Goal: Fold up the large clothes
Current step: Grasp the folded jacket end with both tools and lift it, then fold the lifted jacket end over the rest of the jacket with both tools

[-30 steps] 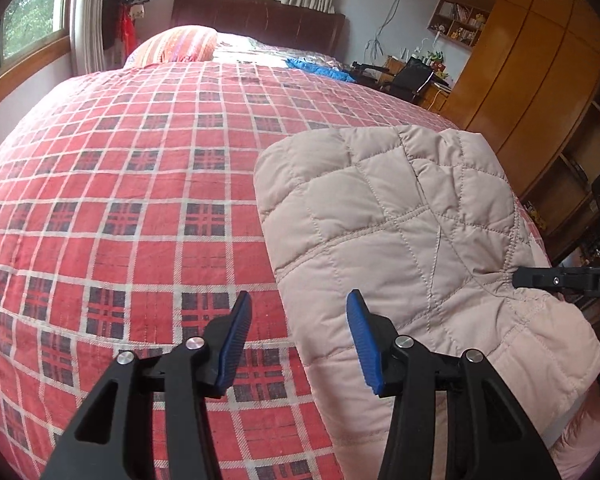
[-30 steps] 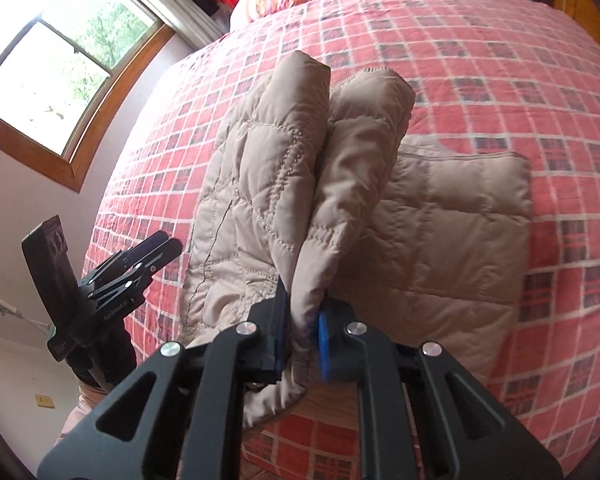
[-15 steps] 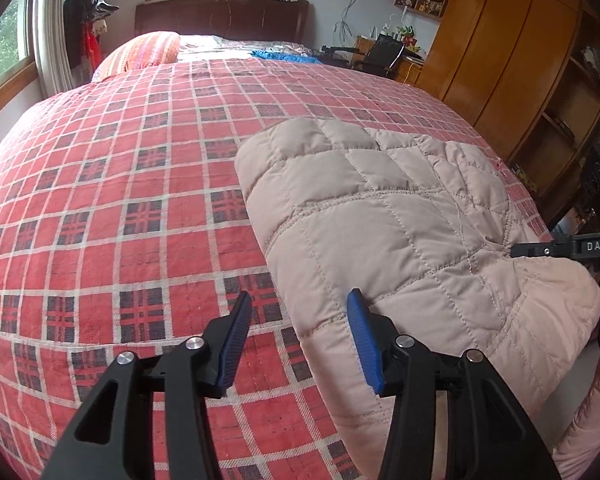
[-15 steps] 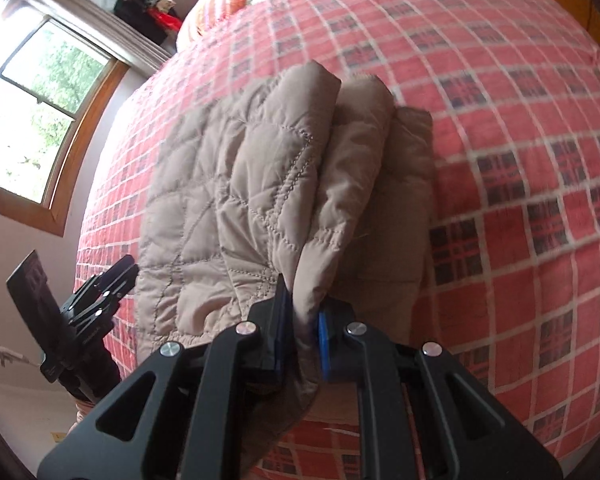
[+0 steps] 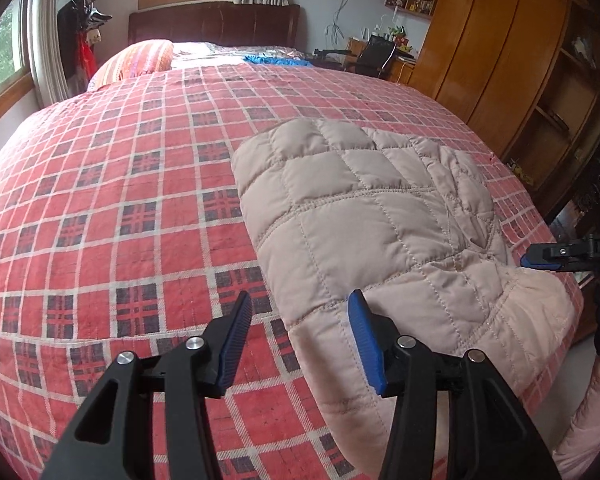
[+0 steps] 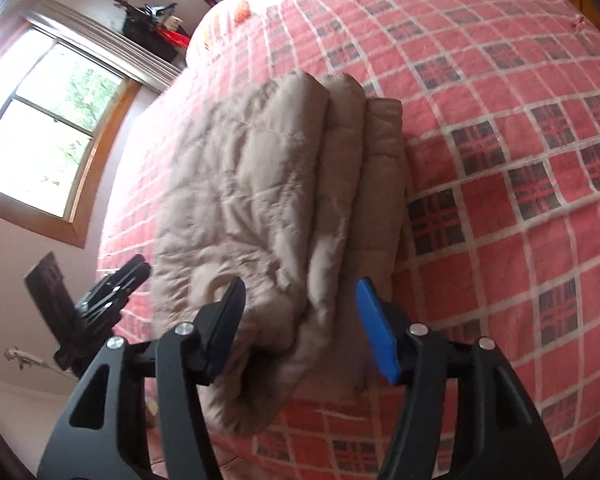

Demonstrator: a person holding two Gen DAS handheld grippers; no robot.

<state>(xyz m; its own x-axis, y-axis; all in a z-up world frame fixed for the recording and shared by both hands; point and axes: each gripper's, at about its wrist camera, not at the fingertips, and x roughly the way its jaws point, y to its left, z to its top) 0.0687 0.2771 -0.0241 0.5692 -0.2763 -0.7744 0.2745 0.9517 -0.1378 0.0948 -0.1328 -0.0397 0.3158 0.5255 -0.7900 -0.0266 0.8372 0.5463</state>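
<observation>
A beige quilted jacket (image 5: 380,216), folded into several stacked layers, lies on a bed (image 5: 100,200) covered by a red plaid bedspread, near the foot-end corner on the wardrobe side. One end of the jacket reaches the mattress edge and droops slightly over it.

The left gripper (image 5: 300,336) is held with its blue-padded jaws apart, empty, above the bedspread at the jacket's near edge. The right gripper (image 6: 300,320) also has its jaws spread wide; the jacket's bunched end lies between them, unclamped. In the left wrist view the right gripper shows at the frame's right edge, just beside the jacket's far corner; in the right wrist view the left gripper (image 6: 116,284) shows beyond the jacket's opposite side.

Surroundings: a striped orange pillow (image 5: 140,58) and a blue cloth (image 5: 276,60) at the head end, well apart from the jacket; a dark headboard (image 5: 212,24); a wooden wardrobe (image 5: 500,48) alongside the bed; windows (image 6: 48,128) on the opposite wall. The bedspread left of the jacket is broad and unobstructed.
</observation>
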